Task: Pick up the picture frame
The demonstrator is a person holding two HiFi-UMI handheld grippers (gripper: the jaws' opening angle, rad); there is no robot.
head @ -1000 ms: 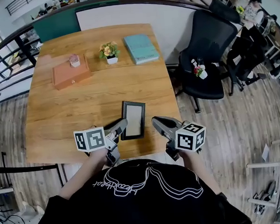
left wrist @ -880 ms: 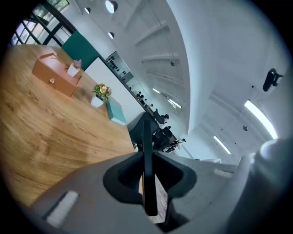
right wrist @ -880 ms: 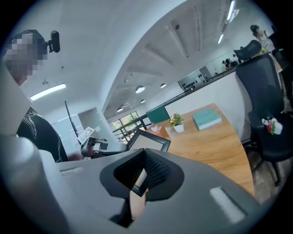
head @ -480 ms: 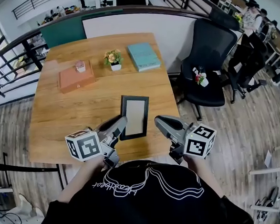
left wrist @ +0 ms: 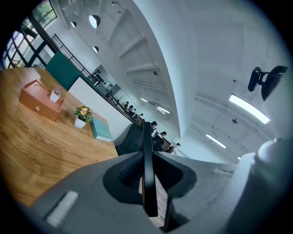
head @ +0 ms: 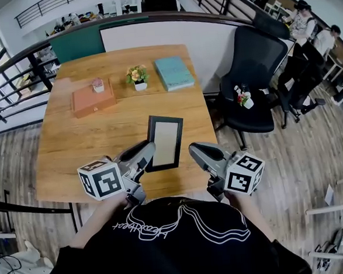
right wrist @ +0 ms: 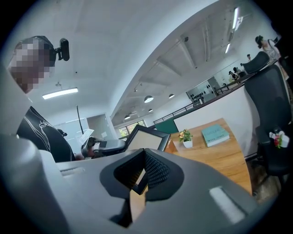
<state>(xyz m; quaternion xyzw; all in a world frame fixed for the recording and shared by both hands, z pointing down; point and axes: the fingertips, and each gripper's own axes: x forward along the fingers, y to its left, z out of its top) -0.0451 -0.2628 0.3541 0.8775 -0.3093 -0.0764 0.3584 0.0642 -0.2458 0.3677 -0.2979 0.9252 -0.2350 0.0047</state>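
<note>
- The picture frame (head: pixel 165 141), black-rimmed with a pale beige panel, sits over the near middle of the wooden worktop (head: pixel 90 145), between the two grippers.
- The left gripper (head: pixel 144 150) meets the frame at its near-left corner. In the left gripper view its fingers (left wrist: pixel 126 169) are closed on the frame's rim, which runs edge-on straight up the middle of the picture (left wrist: pixel 147 137).
- The right gripper (head: pixel 194 149) lies just right of the frame's near-right corner, with a thin strip of worktop showing between them in the head view.
- In the right gripper view the right gripper's (right wrist: pixel 139 176) fingers stand a little apart; the frame's corner shows in the narrow gap, with nothing clamped that I can see.
- From that same view the frame (right wrist: pixel 146 139) rises at a tilt above the worktop, panel towards the camera (whether its near end touches the wood cannot be told).
- On the far half of the worktop, from left to right:
  - an orange-brown box (head: pixel 91 99) with a small pink plant (head: pixel 98 85) on it
  - a potted flower (head: pixel 137 77)
  - a teal book (head: pixel 174 73) lying flat
- To the right of the worktop stands a black office chair (head: pixel 259 45) with a small potted plant (head: pixel 243 96) on its seat.
</note>
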